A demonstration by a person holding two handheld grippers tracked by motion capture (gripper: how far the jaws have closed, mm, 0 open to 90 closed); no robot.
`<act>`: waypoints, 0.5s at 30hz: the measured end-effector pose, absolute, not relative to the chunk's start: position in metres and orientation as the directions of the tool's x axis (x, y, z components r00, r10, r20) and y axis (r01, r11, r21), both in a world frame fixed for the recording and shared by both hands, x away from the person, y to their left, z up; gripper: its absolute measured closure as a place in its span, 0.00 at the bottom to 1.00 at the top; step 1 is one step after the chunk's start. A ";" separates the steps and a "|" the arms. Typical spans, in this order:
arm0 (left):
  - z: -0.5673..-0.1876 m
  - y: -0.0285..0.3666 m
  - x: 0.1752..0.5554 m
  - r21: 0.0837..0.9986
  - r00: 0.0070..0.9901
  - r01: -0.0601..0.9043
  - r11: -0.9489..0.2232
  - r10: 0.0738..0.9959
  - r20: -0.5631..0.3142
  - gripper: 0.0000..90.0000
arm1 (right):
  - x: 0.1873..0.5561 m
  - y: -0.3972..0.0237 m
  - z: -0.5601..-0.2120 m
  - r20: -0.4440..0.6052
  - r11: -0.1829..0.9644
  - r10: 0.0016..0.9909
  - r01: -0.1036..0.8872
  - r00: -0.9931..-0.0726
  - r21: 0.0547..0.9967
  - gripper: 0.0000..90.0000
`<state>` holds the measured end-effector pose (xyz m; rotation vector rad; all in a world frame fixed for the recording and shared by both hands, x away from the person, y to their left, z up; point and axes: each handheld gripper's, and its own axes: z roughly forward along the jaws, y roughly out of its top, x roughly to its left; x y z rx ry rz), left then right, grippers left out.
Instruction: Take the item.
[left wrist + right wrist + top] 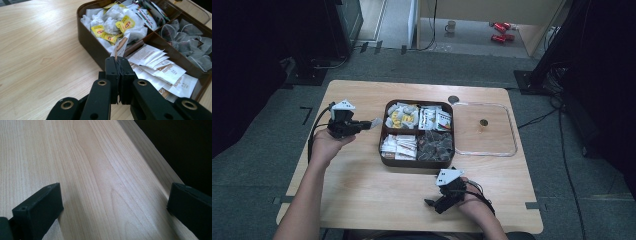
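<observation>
left gripper (pixel 119 61): jaws pressed together on the lower edge of a white paper sachet (pixel 120 47), which stands up from between the pads
sachet: held in the air just outside the left wall of the brown divided box (pixel 383 150), near the compartment of yellow-tagged tea bags (pixel 113 23)
left hand (pixel 326 144): left of the box, gripper pointing toward it
box contents: yellow-tagged tea bags at far left, red-and-white packets (pixel 435 118) at far right, white paper sachets (pixel 399 146) at near left, clear pyramid tea bags (pixel 435 146) at near right
right gripper (pixel 438 204): jaws spread wide with nothing between them, low over the wooden table (pixel 362 192) near its front edge
clear lid (pixel 511 131): flat on the table, right of the box
</observation>
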<state>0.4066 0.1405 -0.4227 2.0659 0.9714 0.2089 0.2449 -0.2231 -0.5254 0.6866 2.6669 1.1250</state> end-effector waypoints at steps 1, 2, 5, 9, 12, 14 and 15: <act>-0.424 0.142 0.407 0.736 0.684 0.571 -0.363 0.706 -0.183 0.99 | 0.245 -0.223 -0.525 0.024 0.610 0.474 0.348 -0.880 0.712 0.00; -0.425 0.143 0.408 0.736 0.680 0.573 -0.361 0.710 -0.181 0.99 | 0.245 -0.223 -0.525 0.025 0.610 0.475 0.349 -0.880 0.711 0.00; -0.430 0.147 0.410 0.727 0.671 0.581 -0.365 0.721 -0.174 0.99 | 0.245 -0.223 -0.525 0.026 0.610 0.475 0.350 -0.880 0.711 0.00; -0.438 0.151 0.413 0.713 0.656 0.597 -0.366 0.735 -0.172 0.99 | 0.245 -0.223 -0.525 0.026 0.609 0.475 0.349 -0.880 0.712 0.00; -0.443 0.153 0.416 0.702 0.648 0.607 -0.373 0.743 -0.165 0.99 | 0.245 -0.223 -0.525 0.025 0.609 0.474 0.349 -0.880 0.712 0.00; -0.446 0.154 0.419 0.698 0.642 0.614 -0.369 0.748 -0.169 0.99 | 0.245 -0.223 -0.525 0.025 0.609 0.474 0.349 -0.880 0.712 0.00; -0.447 0.154 0.420 0.695 0.641 0.616 -0.371 0.749 -0.168 0.99 | 0.245 -0.223 -0.525 0.025 0.609 0.475 0.349 -0.880 0.712 0.00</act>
